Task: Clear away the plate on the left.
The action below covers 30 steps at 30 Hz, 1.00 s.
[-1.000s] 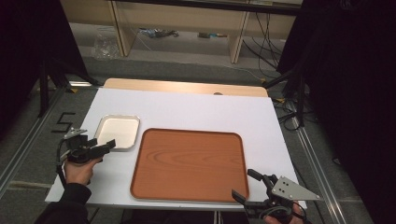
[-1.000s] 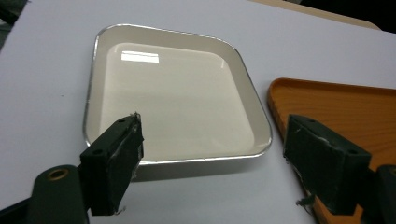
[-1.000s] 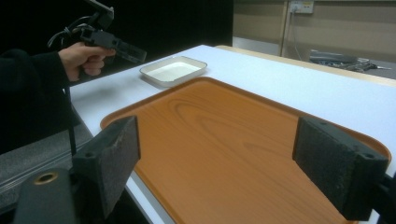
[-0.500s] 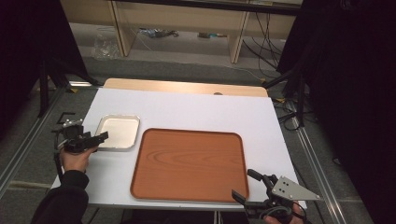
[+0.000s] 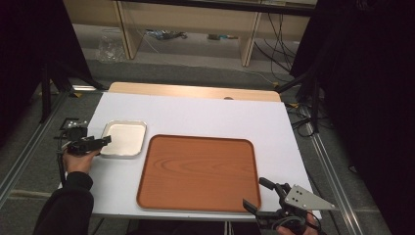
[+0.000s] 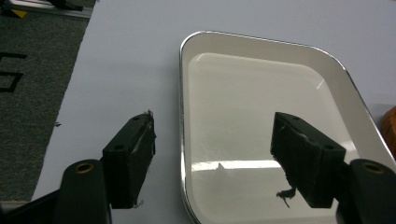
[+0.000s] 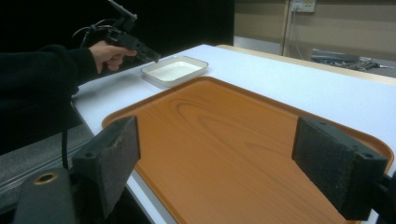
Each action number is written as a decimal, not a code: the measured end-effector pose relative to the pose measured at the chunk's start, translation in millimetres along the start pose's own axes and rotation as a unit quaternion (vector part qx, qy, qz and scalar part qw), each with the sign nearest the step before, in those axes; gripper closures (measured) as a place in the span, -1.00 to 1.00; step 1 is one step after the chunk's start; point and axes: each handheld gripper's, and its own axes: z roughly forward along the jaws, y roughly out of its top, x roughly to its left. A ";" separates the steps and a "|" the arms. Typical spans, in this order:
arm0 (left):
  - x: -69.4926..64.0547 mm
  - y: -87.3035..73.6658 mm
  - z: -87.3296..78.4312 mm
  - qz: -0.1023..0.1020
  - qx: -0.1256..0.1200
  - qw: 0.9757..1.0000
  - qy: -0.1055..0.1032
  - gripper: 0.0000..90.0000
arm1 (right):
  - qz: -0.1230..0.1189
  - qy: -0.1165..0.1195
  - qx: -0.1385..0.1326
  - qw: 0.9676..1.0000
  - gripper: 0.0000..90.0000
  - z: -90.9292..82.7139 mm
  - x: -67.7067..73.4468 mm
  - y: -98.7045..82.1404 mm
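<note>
Left gripper at nine o'clock, jaws straddling the near-left rim of the white tray and just been closing — nothing pinched yet, lined up for an edge grip. Right gripper wide, empty, parked at five o'clock by the wooden tray — clear of the reach.

On the counter, the left gripper has its closing jaws at the white dish's near-left rim, while the right gripper straddles the wooden tray's corner.

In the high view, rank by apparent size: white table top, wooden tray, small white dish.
1. White table top, largest.
2. Wooden tray.
3. Small white dish, smallest.
No close calls.
</note>
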 end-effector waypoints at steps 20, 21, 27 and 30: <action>4.9 7.6 22.8 0.007 0.048 0.999 0.013 0.47 | 0.001 0.018 -0.003 1.000 -0.64 1.9 -0.3 -0.2; 4.6 7.2 23.6 0.013 0.048 0.999 0.012 0.50 | 0.003 0.023 0.003 1.000 -0.64 1.7 -0.6 0.0; 8.2 6.9 21.1 0.011 0.040 0.999 0.024 0.87 | 0.002 0.022 0.004 1.000 -0.64 1.4 -0.7 0.0; 5.1 6.5 19.7 0.008 0.040 0.999 0.031 0.88 | 0.002 0.023 0.001 1.000 -0.64 1.4 0.1 0.3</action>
